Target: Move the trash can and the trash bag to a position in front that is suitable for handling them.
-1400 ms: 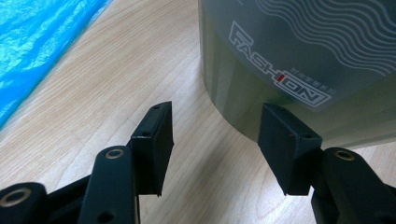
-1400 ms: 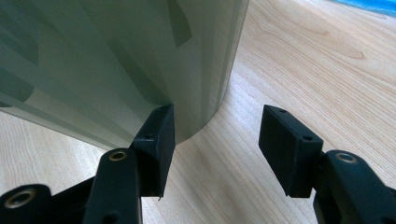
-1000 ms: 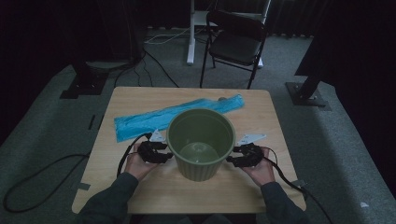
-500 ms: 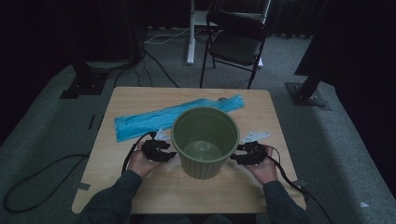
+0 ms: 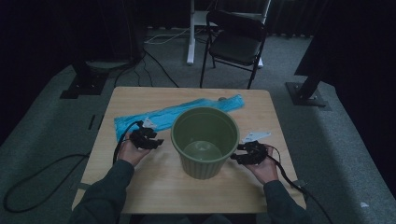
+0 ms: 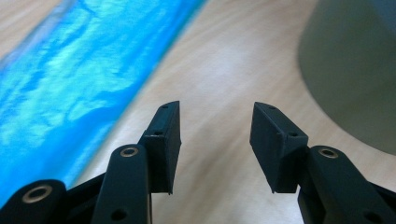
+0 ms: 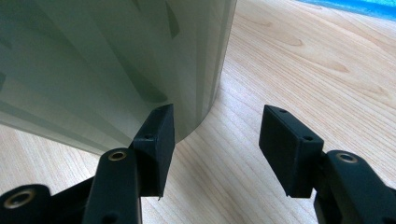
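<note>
Green bin (image 5: 205,142) stands upright mid-table between both grippers

Right gripper (image 7: 215,149) sits just beside the bin's base wall, nearer than the left gripper (image 6: 215,140); both hold their jaws wide and empty, and the blue plastic bag (image 5: 173,114) lies flat behind the bin

Matt ribbed plastic bucket (image 5: 205,140), wood-grain table (image 5: 140,186)

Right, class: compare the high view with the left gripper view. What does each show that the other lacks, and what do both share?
High view alone: the chair, both hands, the right gripper and the bin's inside. Left gripper view alone: the left gripper close up, jaws apart with nothing between. Both: the blue bag, green bin and table.
</note>
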A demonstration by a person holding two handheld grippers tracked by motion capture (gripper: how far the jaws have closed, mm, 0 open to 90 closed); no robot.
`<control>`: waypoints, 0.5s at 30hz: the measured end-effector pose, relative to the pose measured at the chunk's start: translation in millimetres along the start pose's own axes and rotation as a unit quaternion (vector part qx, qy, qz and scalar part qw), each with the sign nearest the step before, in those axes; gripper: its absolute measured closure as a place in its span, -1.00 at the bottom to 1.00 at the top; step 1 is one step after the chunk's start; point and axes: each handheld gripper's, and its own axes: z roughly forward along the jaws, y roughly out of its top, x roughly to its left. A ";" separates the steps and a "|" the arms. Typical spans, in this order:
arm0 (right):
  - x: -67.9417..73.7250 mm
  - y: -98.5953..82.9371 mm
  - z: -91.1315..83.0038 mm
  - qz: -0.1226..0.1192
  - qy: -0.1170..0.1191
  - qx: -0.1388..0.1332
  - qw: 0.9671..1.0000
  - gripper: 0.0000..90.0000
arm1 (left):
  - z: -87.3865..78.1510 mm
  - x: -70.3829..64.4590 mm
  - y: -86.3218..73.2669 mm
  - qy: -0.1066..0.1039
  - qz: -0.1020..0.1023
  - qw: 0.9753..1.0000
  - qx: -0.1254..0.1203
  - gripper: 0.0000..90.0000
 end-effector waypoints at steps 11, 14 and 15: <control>0.8 -0.6 2.3 -0.003 0.001 0.006 1.000 -0.02 | 14.7 31.5 9.3 0.028 -0.039 0.999 0.020 0.23; 1.0 -1.0 2.1 -0.003 0.001 0.006 1.000 -0.02 | 22.4 40.1 10.5 0.037 -0.050 0.998 0.031 0.24; 0.7 -1.2 1.9 -0.004 0.001 0.006 1.000 -0.02 | 24.4 42.7 10.4 0.042 -0.050 0.997 0.034 0.25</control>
